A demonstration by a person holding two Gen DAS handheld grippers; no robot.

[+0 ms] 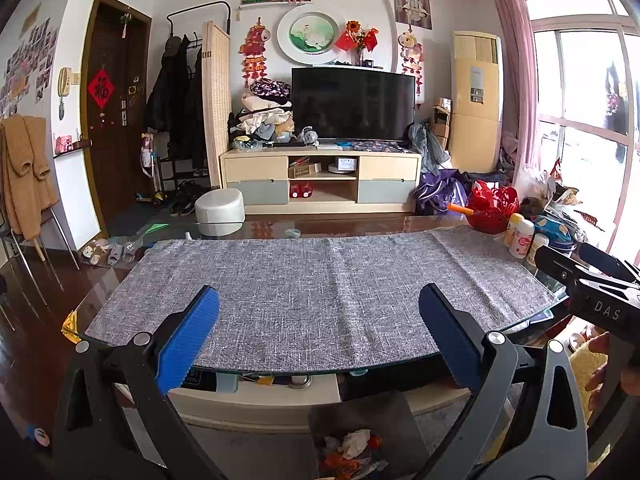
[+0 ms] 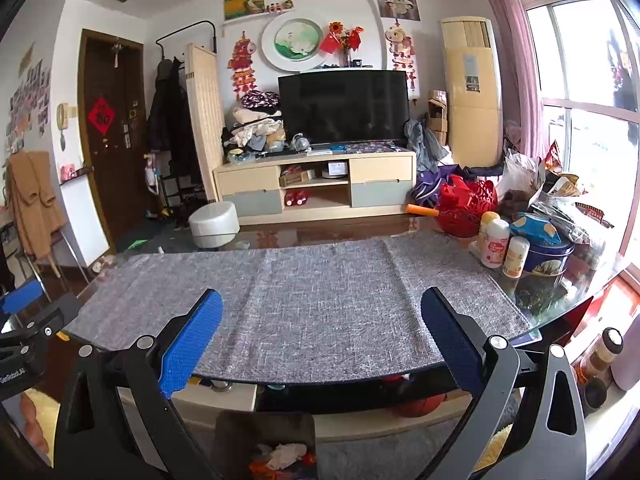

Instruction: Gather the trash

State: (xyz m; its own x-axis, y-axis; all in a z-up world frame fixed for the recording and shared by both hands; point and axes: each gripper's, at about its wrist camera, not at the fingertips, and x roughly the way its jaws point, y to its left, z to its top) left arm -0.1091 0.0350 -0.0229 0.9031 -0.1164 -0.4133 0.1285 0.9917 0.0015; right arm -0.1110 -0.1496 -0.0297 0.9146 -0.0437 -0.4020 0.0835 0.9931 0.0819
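Nearest, below the table's near edge, the bin (image 1: 352, 440) sits where I can drop straight into it; it holds crumpled trash (image 2: 286, 456), paper I think. My left gripper (image 1: 320, 320) and right gripper (image 2: 322, 322) hover over the near edge, jaws apart and empty. The mat (image 1: 320, 280) looks bare; bottles (image 2: 496, 244) crowd the far right corner.
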